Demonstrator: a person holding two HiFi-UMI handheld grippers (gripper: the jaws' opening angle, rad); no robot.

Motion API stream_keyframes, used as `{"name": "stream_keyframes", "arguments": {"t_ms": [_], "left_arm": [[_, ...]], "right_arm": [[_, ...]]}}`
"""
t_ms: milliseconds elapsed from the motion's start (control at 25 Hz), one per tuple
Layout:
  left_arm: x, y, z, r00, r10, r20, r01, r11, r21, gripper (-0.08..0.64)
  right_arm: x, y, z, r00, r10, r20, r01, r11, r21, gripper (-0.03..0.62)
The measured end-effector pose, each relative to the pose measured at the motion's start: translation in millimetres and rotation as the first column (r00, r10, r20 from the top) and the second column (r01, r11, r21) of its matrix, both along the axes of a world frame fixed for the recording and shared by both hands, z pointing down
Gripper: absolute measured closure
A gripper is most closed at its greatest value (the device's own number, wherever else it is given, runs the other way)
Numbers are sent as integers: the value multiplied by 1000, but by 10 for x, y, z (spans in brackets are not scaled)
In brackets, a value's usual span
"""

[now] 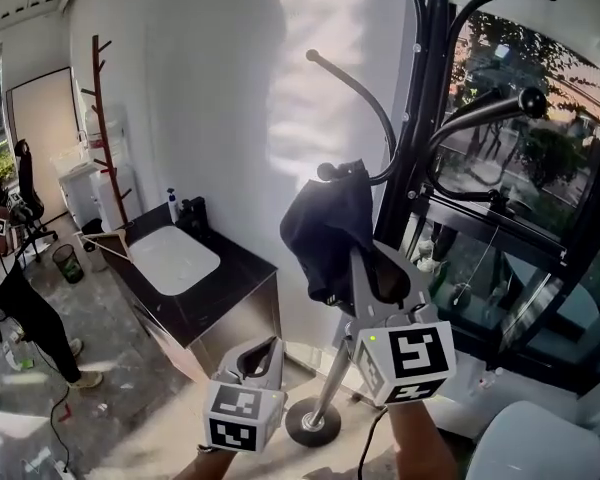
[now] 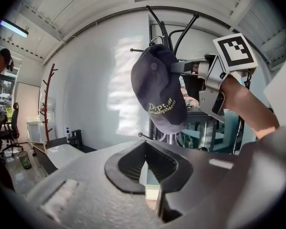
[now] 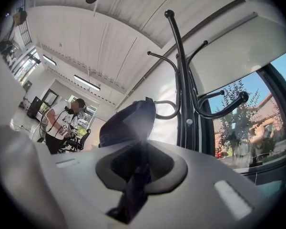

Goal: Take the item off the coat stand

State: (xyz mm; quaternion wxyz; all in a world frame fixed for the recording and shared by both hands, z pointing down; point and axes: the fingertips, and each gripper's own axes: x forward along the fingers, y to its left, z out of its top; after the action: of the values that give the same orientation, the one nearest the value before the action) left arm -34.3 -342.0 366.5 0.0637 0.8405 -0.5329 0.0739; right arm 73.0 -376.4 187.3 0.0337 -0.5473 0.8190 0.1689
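Note:
A dark navy cap (image 1: 325, 228) with pale lettering hangs on a curved hook of the black coat stand (image 1: 420, 118). My right gripper (image 1: 365, 268) reaches up from below and is shut on the cap's lower edge. Dark fabric runs between its jaws in the right gripper view (image 3: 142, 149), with the cap's crown (image 3: 126, 123) just beyond. The left gripper view shows the cap (image 2: 157, 89) from the side, with the right gripper (image 2: 181, 68) at its rim. My left gripper (image 1: 263, 353) hangs lower and to the left, shut on nothing, its tips (image 2: 145, 147) touching.
The stand's round base (image 1: 313, 423) sits on the floor by a large window (image 1: 540, 138). A black counter (image 1: 230, 288) with a white sink and a soap bottle (image 1: 171, 205) runs along the white wall. A wooden coat tree (image 1: 105, 128) and a person (image 1: 20, 308) are at far left.

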Motion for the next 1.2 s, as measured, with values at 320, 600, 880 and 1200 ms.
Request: {"name": "stream_keyframes", "arguments": {"t_ms": [320, 600, 880, 1200], "left_arm": [[-186, 86, 27, 999, -40, -6, 40, 999, -7, 560], [-407, 186, 58, 996, -92, -16, 91, 996, -9, 560], [-620, 337, -7, 989, -143, -35, 144, 989, 19, 559], [-916, 594, 72, 978, -202, -49, 203, 979, 13, 560]], "right_arm": [[-232, 71, -119, 999, -44, -9, 44, 998, 36, 555], [-489, 168, -7, 995, -93, -23, 94, 995, 20, 555], [-687, 357, 291, 991, -132, -24, 132, 991, -12, 554], [-966, 629, 757, 987, -160, 12, 160, 980, -118, 554]]}}
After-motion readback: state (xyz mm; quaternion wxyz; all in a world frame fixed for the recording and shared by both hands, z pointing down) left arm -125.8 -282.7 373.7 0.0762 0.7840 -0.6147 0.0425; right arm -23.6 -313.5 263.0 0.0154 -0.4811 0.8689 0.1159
